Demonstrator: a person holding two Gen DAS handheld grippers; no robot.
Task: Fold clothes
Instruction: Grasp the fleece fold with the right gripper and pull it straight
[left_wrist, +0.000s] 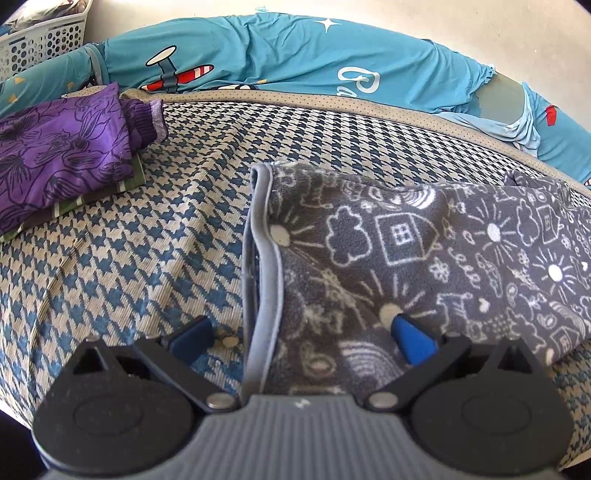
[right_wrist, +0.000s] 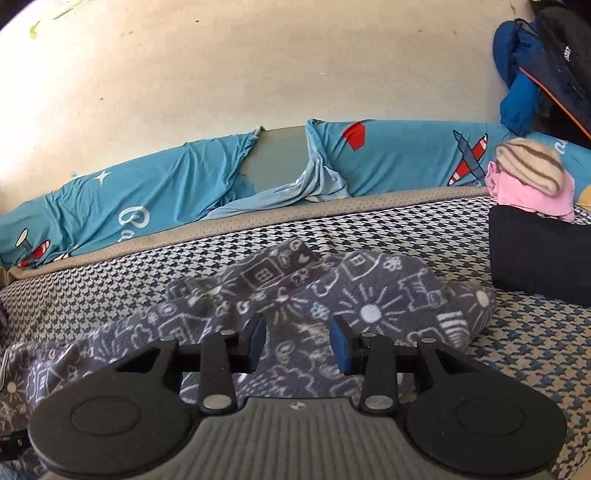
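Both jaws are standing apart, gripping nothing: we are holding the left gripper (left_wrist: 301, 334) astride the bound edge of the grey printed fleece (left_wrist: 424, 266), and the right gripper (right_wrist: 298, 341) is hovering over its crumpled far part. We are seeing it lying mid-mattress (left_wrist: 147, 240), with folded purple clothes (left_wrist: 55, 147) sitting towards the left edge.

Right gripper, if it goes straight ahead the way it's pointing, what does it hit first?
Most likely the grey doodle-print fleece, bunched on the bed just beyond the right gripper and its open jaws. Depth is hard to judge through the fisheye.
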